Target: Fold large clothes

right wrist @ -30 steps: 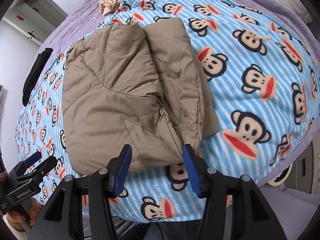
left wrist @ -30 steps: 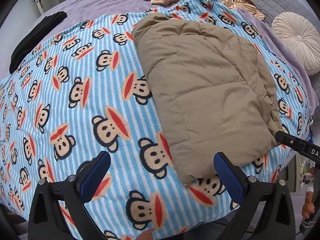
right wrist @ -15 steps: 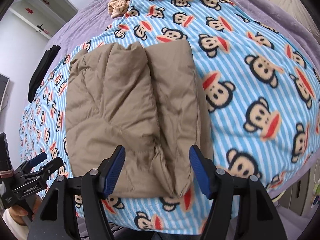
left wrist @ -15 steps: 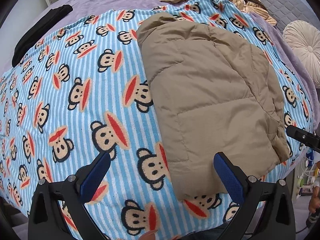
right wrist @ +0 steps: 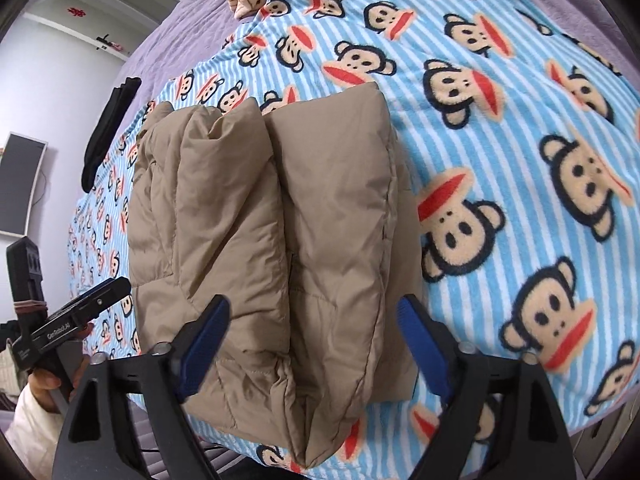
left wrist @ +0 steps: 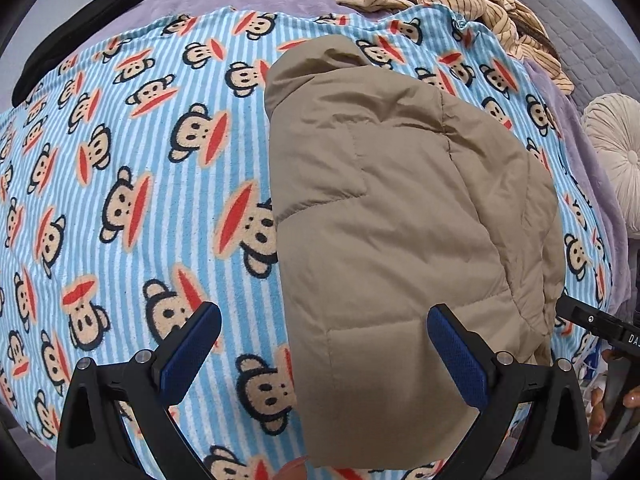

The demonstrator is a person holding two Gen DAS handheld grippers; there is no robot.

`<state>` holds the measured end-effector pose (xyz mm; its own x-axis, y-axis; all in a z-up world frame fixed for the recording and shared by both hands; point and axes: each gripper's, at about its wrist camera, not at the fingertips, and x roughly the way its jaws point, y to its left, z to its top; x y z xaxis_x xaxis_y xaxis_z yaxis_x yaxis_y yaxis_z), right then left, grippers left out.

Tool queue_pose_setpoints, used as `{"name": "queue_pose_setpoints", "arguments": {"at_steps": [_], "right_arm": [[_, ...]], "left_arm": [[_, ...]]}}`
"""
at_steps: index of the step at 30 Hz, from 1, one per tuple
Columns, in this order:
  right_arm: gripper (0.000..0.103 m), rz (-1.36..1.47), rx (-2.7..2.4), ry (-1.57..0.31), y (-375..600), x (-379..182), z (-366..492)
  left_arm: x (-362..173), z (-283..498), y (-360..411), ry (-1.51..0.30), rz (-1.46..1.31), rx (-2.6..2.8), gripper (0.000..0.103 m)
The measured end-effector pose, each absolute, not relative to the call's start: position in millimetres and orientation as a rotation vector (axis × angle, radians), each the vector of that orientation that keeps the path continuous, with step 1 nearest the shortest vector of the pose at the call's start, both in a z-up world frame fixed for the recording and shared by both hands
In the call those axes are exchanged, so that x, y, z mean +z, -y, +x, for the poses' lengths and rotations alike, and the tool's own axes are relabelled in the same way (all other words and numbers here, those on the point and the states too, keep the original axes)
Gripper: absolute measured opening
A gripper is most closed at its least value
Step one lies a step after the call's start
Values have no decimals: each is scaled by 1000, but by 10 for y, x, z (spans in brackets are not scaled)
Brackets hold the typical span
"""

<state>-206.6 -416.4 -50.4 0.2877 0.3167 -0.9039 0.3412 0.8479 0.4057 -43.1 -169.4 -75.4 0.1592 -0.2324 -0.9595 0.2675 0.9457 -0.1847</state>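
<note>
My left gripper (left wrist: 324, 354) is spread wide and holds nothing; its fingers hang over the near edge of the bed, one above the blanket (left wrist: 120, 184), the other above the jacket (left wrist: 400, 240). My right gripper (right wrist: 312, 346) is also wide and empty, its fingers straddling the near end of the jacket (right wrist: 280, 220) without closing on it.

The jacket is a tan padded one, lying lengthwise on the monkey-print blanket (right wrist: 500, 140), its near end at the near edge of the bed, already folded into a long narrow bundle. I judge it light but bulky and springy: the quilted filling will push a fold back open, and the smooth shell looks slippery. I would pinch through the doubled layers at the 2 near corners, biting deep enough that the shell cannot slide out.

Count: 1 jacket, 1 blanket, 1 heap of striped clothes (left wrist: 444, 0) at the far edge, 1 black garment (left wrist: 76, 32) at the far left, 1 round cushion (left wrist: 616, 156) at the right edge, 2 grippers.
</note>
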Motion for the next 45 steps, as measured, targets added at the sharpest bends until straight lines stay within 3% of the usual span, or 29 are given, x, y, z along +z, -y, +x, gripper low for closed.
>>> {"name": "queue_pose_setpoints", "arguments": {"at_steps": [19,26,33,34,36,37,40,45], "right_arm": [[103,585,186,-1461,4351,-1150,-1411],[103,725,284,-1461,4392,-1479,-1219],[103,850,247,-1435,4438,-1579,-1163],[101,858,237,-1437,4450,-1581,-1163],[83,897,240,-1436,4463,-1576,-1178],[68,940,252,-1424,4470,-1568,-1193],[51,966,257,-1396,4460,-1496,-1221],[44,1025,286,-1347,4441,-1379,-1275]], "left_arm": [[-1366,123,1682,-1457,-265,-696,103],[-1756,165,1718,-1534,-412,-731,103],[-1665,41,1972,-1511,-326,-658,100],[-1616,13,2002,-1496,-303,-646,96],[-1516,-36,2037,-1471,-263,-628,88],[-1468,-63,2055,-1457,-242,-621,84],[-1320,-131,2123,-1421,-192,-606,76],[-1045,-169,2121,-1377,-147,-602,71]]}}
